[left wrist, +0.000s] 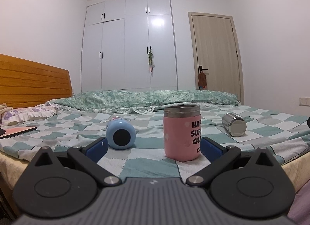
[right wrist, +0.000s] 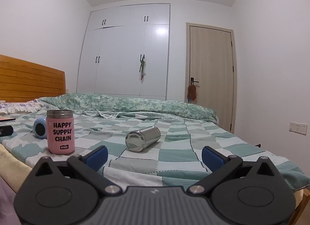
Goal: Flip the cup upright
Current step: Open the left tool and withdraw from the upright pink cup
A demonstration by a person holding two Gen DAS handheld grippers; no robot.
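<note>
A pink cup (left wrist: 181, 133) with black lettering stands upright on the checked bedspread, just ahead of my left gripper (left wrist: 153, 148), which is open and empty. A blue cup (left wrist: 120, 132) lies on its side to the left, base toward me. A steel cup (left wrist: 234, 124) lies on its side to the right. In the right wrist view the steel cup (right wrist: 143, 138) lies ahead and slightly left of my open, empty right gripper (right wrist: 154, 157). The pink cup (right wrist: 61, 131) stands at the left, with the blue cup (right wrist: 40, 130) behind it.
A folded green quilt (right wrist: 126, 104) lies across the far side of the bed. A wooden headboard (left wrist: 33, 81) and pillows are at the left. A dark object (right wrist: 5, 131) and a flat book (left wrist: 17, 130) lie near the left edge. White wardrobe and door stand behind.
</note>
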